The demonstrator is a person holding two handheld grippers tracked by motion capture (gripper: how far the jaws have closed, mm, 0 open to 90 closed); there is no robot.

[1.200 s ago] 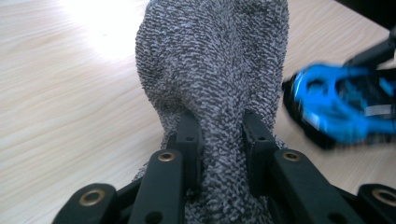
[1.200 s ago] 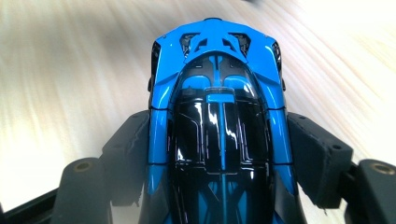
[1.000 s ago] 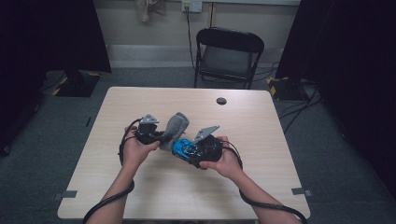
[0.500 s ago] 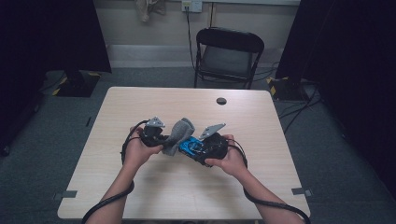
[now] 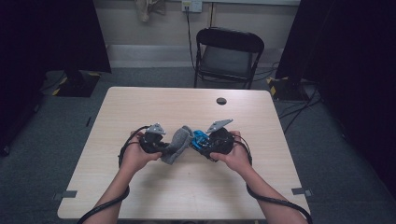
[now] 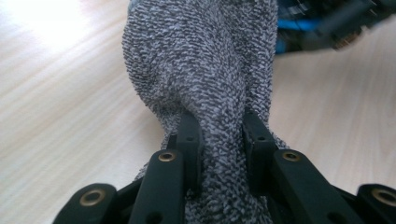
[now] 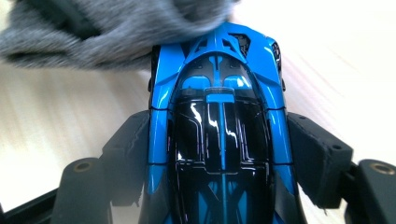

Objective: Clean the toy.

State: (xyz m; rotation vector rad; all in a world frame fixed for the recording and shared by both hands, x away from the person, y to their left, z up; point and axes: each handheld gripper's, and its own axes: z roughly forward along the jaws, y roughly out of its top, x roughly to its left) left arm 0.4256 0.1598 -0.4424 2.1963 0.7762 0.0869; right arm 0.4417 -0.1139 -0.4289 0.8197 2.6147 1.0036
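Currently the left gripper point(image 6: 219, 144) is clamped on a bunched grey sock point(image 6: 205, 60), and the right gripper point(image 7: 219, 158) pinches a blue toy car point(image 7: 219, 116) by its flanks, both just above the table point(image 5: 140, 107). Sock touches the car's nose. Risk: glossy sides could slip from the pads if the sock drags hard.
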